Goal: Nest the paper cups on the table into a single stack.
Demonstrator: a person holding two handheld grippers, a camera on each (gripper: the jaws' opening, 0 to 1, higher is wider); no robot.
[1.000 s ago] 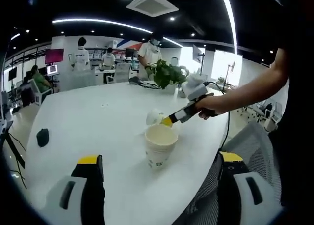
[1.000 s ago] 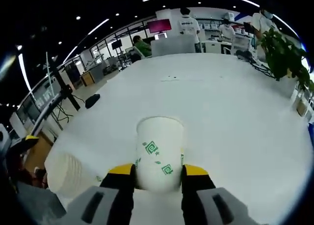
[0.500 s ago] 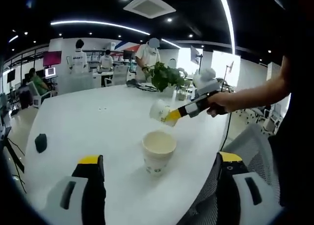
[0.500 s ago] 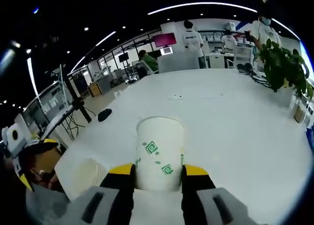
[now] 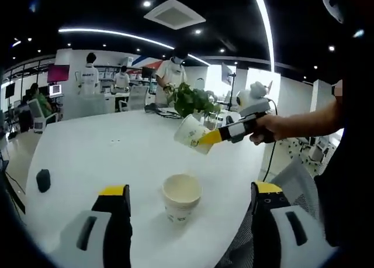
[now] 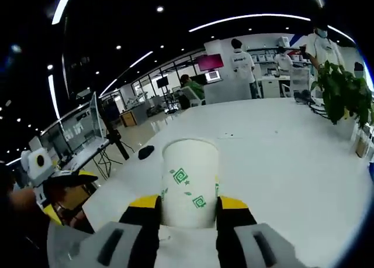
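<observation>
A white paper cup (image 5: 181, 196) with green print stands upright on the white table (image 5: 105, 151), mouth up, a little ahead of my left gripper (image 5: 190, 192), whose jaws stand wide open with nothing held. My right gripper (image 5: 217, 136) comes in from the right, well above that cup, shut on a second white cup (image 5: 191, 133) that is tilted in the air. In the right gripper view this green-patterned cup (image 6: 190, 180) sits clamped between the yellow-tipped jaws of my right gripper (image 6: 190, 206). The left gripper (image 6: 61, 192) shows at the left edge there.
A small black object (image 5: 42, 179) lies on the table's left side, seen too as a black object (image 6: 146, 152). A potted plant (image 5: 191, 98) stands at the far edge. A grey mesh chair (image 5: 292, 174) is beside the table. People work at desks behind.
The right gripper has lifted its cup from just beside the standing cup to well above it. The left gripper's camera has shifted slightly; its jaws stay open.
</observation>
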